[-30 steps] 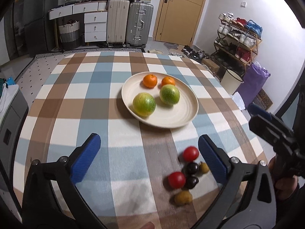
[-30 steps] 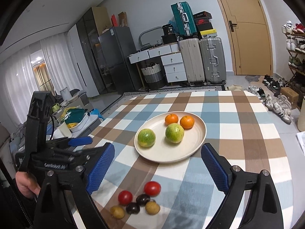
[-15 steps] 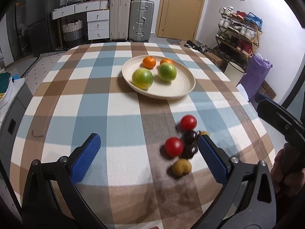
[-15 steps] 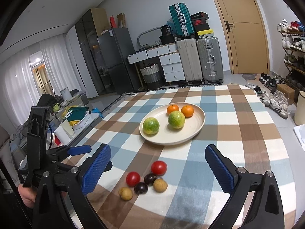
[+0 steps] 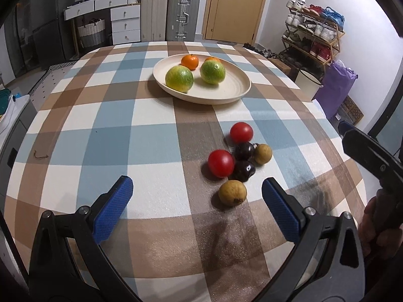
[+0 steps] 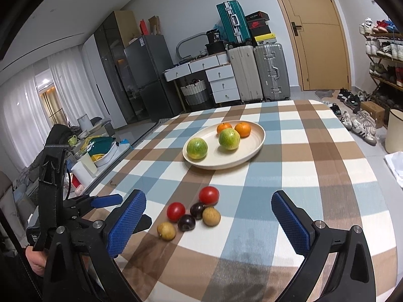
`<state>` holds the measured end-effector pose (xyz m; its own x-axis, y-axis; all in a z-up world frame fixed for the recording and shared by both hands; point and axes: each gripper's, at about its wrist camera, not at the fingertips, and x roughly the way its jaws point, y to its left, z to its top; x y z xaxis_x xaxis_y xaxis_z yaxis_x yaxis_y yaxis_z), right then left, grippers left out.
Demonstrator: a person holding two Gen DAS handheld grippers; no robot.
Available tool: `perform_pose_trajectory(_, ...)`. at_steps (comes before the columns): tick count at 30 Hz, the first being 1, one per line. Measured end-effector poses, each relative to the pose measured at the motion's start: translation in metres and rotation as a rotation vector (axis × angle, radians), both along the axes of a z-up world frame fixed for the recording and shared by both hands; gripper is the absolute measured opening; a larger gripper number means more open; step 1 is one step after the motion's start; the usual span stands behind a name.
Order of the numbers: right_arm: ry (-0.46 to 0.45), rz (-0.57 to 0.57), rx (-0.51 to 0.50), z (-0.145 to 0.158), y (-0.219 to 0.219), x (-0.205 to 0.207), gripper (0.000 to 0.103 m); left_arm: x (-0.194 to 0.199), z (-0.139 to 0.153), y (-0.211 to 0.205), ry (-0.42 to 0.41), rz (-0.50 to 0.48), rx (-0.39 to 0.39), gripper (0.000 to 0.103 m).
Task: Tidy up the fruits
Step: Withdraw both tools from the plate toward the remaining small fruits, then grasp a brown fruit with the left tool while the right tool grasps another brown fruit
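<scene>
On the checked tablecloth a cream plate (image 5: 226,93) (image 6: 254,148) holds two green citrus fruits (image 5: 179,78) (image 6: 197,148) and two oranges (image 5: 190,61) (image 6: 242,129). Nearer to me lies a cluster: two red tomatoes (image 5: 221,163) (image 6: 208,195), two dark plums (image 5: 244,151) (image 6: 186,222) and two brown longans (image 5: 232,192) (image 6: 211,216). My left gripper (image 5: 196,196) is open, low over the cloth, with the nearest longan just ahead between its fingers' line. My right gripper (image 6: 209,216) stands wide open, empty, behind the cluster.
The table edge curves close on the right (image 5: 347,166). Beyond it stand a shoe rack (image 5: 312,32), a purple bag (image 5: 337,85) and a white bin (image 6: 395,130). Suitcases (image 6: 259,70), drawers and a fridge (image 6: 151,75) line the back wall. Each gripper shows at the other view's edge.
Both grippers have drawn back toward the near table edge and sunk lower; the plate now sits farther off and the small-fruit cluster lies ahead of the fingers. The right jaws widened slightly.
</scene>
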<state>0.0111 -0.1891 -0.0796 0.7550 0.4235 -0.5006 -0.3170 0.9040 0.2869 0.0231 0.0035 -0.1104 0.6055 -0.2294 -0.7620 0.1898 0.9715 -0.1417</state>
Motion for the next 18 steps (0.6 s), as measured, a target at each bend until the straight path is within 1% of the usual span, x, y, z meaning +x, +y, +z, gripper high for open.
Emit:
perform_pose_trajectory(7,0.022,-0.008,0.003,-0.009,-0.004,-0.006,0.102,0.000,-0.007,-0.003,0.014,-0.014,-0.012,0.102)
perform_pose_trajectory(15,0.051,-0.010,0.000,-0.016,-0.005,-0.006,0.102,0.004,-0.018,-0.011,0.041,-0.060,-0.020,0.101)
perform_pose_trajectory(16,0.052,-0.010,-0.002,-0.017,-0.005,-0.006,0.102,0.005,-0.019,-0.011,0.043,-0.062,-0.020,0.100)
perform_pose_trajectory(18,0.056,-0.010,-0.002,-0.019,-0.006,-0.005,0.102,0.007,-0.020,-0.012,0.048,-0.072,-0.031,0.094)
